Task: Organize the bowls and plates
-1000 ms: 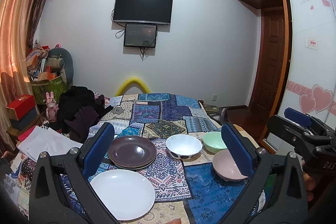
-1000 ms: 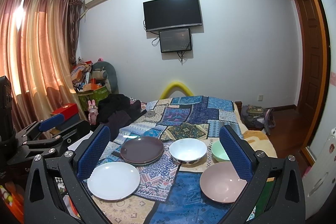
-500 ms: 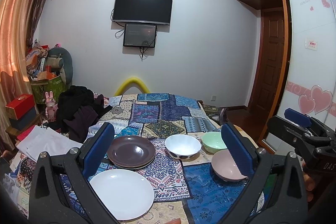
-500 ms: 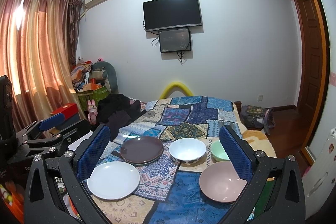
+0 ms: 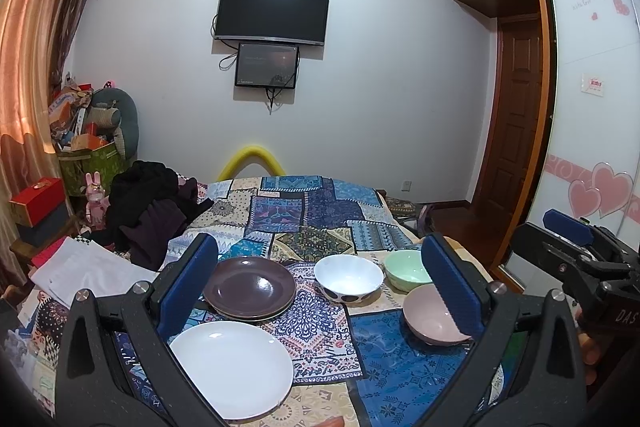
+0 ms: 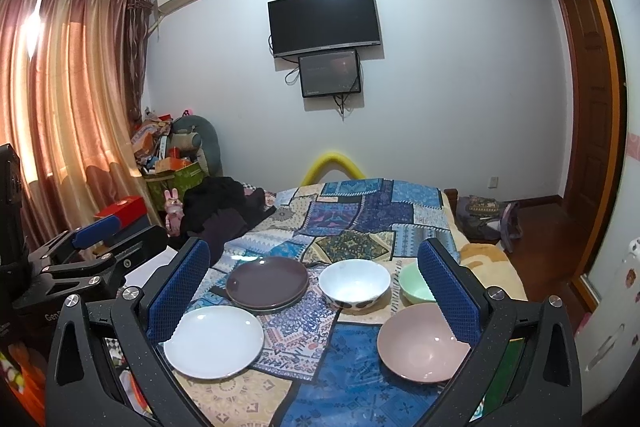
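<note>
Grippers, left (image 5: pixel 320 291) and right (image 6: pixel 312 291), hover spread and empty. Nearest on the surface (image 6: pixel 352 379) lie a white plate (image 6: pixel 214 342) and pink bowl (image 6: pixel 424 343); beyond, brown plates (image 6: pixel 267 283), white bowl (image 6: pixel 354 283), green bowl (image 6: pixel 414 285). Best pinch rims gently, stacking like with like.

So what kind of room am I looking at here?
Most likely a bedroom at home. A bed under a patchwork quilt serves as the work surface, a television hangs on the wall, and a sliding wardrobe door with heart decals stands to the right.
</note>
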`<state>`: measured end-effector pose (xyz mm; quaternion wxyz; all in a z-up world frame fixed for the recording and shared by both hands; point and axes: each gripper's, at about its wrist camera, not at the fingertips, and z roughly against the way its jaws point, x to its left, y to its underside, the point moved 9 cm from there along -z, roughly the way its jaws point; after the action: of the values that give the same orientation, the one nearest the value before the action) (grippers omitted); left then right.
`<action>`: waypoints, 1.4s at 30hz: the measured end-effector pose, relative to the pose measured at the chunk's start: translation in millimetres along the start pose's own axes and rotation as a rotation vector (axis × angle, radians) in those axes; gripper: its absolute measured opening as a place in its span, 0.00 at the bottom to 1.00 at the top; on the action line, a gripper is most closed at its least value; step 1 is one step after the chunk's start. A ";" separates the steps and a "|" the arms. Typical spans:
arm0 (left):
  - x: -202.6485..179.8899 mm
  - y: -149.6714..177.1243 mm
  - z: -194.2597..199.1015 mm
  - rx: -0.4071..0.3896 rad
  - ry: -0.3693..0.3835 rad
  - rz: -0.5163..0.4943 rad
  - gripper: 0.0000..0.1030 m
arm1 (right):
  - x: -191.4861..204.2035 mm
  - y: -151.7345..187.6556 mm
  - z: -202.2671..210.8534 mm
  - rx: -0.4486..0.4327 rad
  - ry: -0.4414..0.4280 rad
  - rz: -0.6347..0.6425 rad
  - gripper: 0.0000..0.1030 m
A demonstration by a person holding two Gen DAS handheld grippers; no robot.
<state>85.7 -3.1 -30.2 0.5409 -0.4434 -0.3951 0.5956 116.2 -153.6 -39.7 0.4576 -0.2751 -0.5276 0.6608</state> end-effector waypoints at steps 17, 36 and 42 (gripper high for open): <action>3.5 3.6 -6.0 0.017 0.007 0.006 1.00 | -0.7 2.7 -2.7 0.004 0.001 -0.009 1.00; 46.5 21.5 -45.5 0.074 -0.029 0.032 1.00 | 3.5 32.7 -55.8 0.122 -0.022 -0.025 1.00; 93.3 41.2 -83.5 0.154 -0.091 0.037 1.00 | 15.2 49.6 -94.5 0.198 -0.068 -0.009 1.00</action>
<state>151.4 84.7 -103.4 0.5436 -0.3802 -0.3640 0.6538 174.1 -99.1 -112.6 0.4673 -0.2032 -0.4761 0.7167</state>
